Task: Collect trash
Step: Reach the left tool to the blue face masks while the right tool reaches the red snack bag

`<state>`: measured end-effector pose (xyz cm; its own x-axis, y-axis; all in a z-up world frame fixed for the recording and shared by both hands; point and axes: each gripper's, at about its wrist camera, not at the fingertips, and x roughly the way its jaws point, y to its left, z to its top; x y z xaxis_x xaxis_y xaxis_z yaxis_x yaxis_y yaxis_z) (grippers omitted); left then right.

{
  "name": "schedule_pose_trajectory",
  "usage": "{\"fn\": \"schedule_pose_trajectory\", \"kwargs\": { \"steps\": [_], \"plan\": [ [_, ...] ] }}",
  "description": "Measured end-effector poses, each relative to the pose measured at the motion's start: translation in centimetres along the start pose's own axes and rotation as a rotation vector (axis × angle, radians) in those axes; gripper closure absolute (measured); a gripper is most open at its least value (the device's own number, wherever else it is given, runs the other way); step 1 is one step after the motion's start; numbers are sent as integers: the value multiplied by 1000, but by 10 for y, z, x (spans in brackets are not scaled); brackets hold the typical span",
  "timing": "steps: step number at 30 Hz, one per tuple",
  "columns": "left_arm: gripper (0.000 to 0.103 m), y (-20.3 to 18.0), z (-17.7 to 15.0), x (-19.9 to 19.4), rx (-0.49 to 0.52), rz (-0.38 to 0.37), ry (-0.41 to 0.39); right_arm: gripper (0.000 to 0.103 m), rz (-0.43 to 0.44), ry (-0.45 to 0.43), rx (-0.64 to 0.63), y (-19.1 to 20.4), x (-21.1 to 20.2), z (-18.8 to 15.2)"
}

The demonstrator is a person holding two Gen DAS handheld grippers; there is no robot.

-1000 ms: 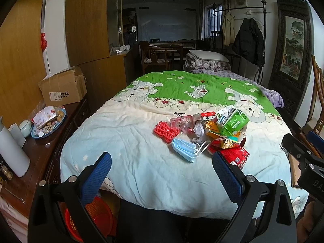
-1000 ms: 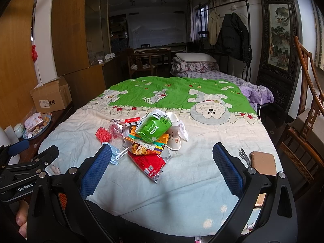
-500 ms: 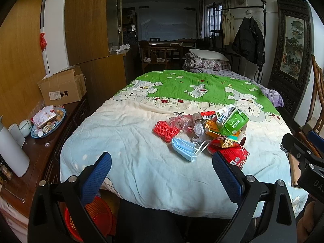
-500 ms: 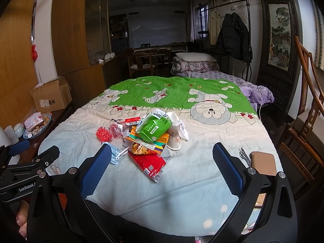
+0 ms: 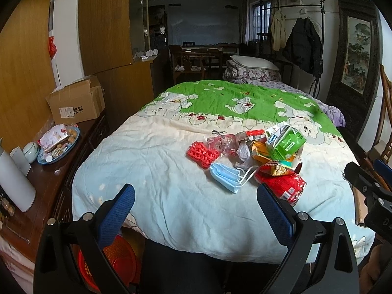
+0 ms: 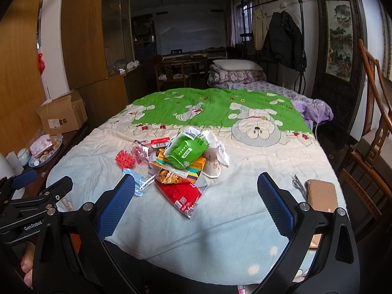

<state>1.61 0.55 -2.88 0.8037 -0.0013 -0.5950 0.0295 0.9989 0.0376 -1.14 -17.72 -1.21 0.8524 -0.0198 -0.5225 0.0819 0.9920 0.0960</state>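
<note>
The left gripper [image 5: 196,203] was held before the foot of the bed [image 5: 171,196], its two blue fingers spread wide with nothing between them. The right gripper [image 6: 196,196] was also wide apart and empty, and hung over the near edge of the same bed.

The trash pile [image 5: 257,156] lay on the quilt ahead of both tools: ahead and to the right of the left gripper, and ahead and a little to the left of the right gripper. A blue face mask [image 5: 226,175] was the piece nearest to the left gripper; its long axis ran slantwise from far-left to near-right. Behind it lay a red plastic grid [image 5: 202,153]. A red snack bag [image 6: 181,193] was nearest to the right gripper, between its fingers in that view, with its long axis pointing from the pile toward the tool and slightly right. A green pack [image 6: 187,150] lay on top of the pile, tilted. A paper cup [image 6: 212,163] lay beside it, its mouth toward the tool.

A red basket [image 5: 117,264] stood on the floor below the left gripper. Scissors [image 6: 297,183] and a brown block [image 6: 321,194] lay just beside the right finger of the right gripper.
</note>
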Motion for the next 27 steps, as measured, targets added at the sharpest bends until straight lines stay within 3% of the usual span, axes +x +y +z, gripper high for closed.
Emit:
{"fn": "schedule_pose_trajectory", "kwargs": {
  "steps": [10,17,24,27],
  "plan": [
    [6,18,-8,64,-32,39,140,7,99,184,24,-13,72,-38],
    [6,17,-8,117,-29,-19,236,7,165,312,44,-15,133,-59],
    [6,-18,6,164,21,-146,301,7,195,304,61,-23,152,-58],
    [6,-32,9,184,64,-143,315,7,193,291,50,-26,152,-62]
  ]
}}
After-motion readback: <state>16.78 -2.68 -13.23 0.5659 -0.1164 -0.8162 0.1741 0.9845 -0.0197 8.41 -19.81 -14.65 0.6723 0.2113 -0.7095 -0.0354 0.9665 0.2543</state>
